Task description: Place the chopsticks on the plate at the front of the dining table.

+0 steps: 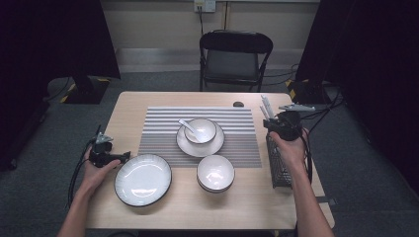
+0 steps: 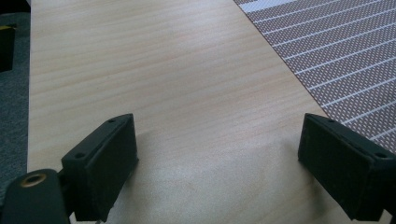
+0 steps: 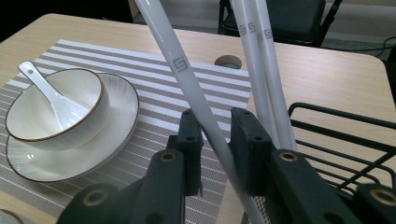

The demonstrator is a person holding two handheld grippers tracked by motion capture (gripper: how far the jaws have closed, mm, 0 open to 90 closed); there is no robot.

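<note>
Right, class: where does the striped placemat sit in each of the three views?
High view: the striped placemat lies at the table's middle.
Left gripper view: upper right corner.
Right gripper view: left and centre, beyond the jaws.
Shared landmark: the pale wooden table bordering it.

A placemat lies in the middle of the table. On it sits a plate with a bowl and spoon inside. In front lie another bowl and, left, a plate. The rack stands right, holding chopsticks.
</note>
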